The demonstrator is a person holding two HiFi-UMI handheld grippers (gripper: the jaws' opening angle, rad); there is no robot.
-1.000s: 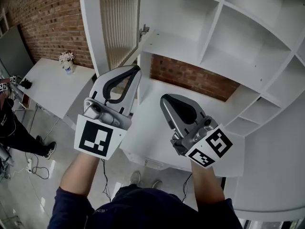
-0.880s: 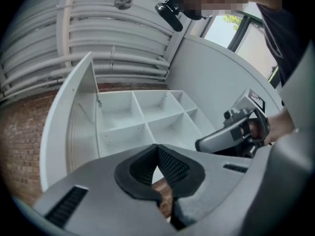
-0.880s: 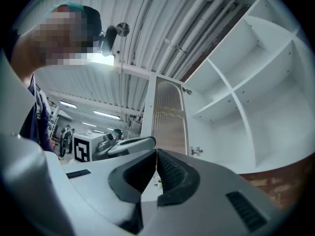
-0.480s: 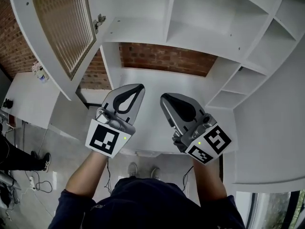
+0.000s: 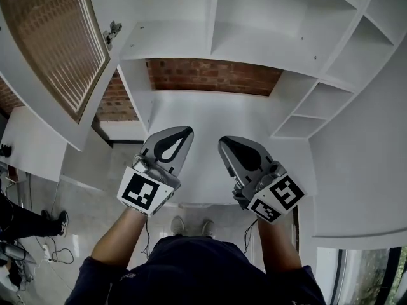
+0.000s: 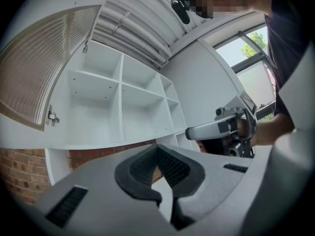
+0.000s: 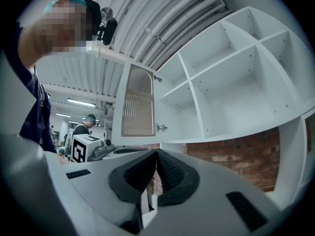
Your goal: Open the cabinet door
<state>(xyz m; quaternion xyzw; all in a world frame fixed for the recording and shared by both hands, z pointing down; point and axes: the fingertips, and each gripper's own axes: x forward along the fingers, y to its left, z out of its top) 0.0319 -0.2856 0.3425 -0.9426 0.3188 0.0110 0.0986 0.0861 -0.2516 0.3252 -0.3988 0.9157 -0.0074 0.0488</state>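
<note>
The white cabinet door [image 5: 54, 43] with a ribbed glass panel stands swung open at the upper left, hanging on its hinge [image 5: 112, 30]. My left gripper [image 5: 186, 132] is shut with nothing in it and hovers over the white counter, well below the door. My right gripper [image 5: 222, 142] is beside it, also shut and empty. In the left gripper view the open door [image 6: 34, 82] is at the left, the bare shelves are ahead and the right gripper [image 6: 221, 129] is off to the right. The right gripper view shows the door [image 7: 138, 102] standing out from the cabinet.
Open white shelf compartments [image 5: 267, 18] fill the top and right. A brick wall [image 5: 210, 75] backs the white counter [image 5: 210, 116]. Another person [image 5: 19, 218] stands on the floor at the far left, near cables. A further person [image 7: 88, 124] works in the background.
Both grippers have dropped lower and drawn back from the open door, which now sits further up and to the left. The jaws of both have stayed shut.
</note>
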